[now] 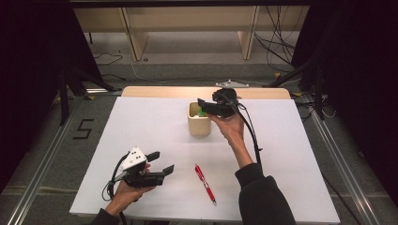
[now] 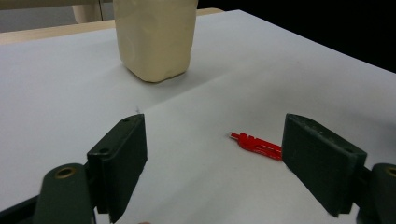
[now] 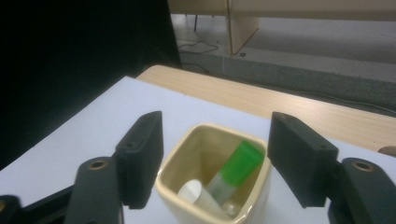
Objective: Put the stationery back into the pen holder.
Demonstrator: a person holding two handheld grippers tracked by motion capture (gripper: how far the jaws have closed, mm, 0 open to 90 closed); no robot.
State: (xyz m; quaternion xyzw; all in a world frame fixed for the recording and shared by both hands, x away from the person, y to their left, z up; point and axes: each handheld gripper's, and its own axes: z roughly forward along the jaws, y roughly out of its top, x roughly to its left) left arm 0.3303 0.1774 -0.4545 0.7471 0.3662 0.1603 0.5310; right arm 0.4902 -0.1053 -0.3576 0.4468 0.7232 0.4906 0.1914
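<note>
Drop step looks done: right claw [image 3: 212, 161] hangs wide and empty over the cream square ceramic cup [image 1: 199, 125], green-capped marker [image 3: 236, 170] inside. Left claw [image 1: 162, 161] wide, empty. Next we judge: red plastic pen [image 1: 205, 183], near side of the cup.

Red pen [image 2: 257, 144] partly hidden behind the left tool's jaw, cream cup [image 2: 154, 37] top cut off by the picture's edge, green-capped marker [image 3: 233, 172] lower end hidden inside the cup.
</note>
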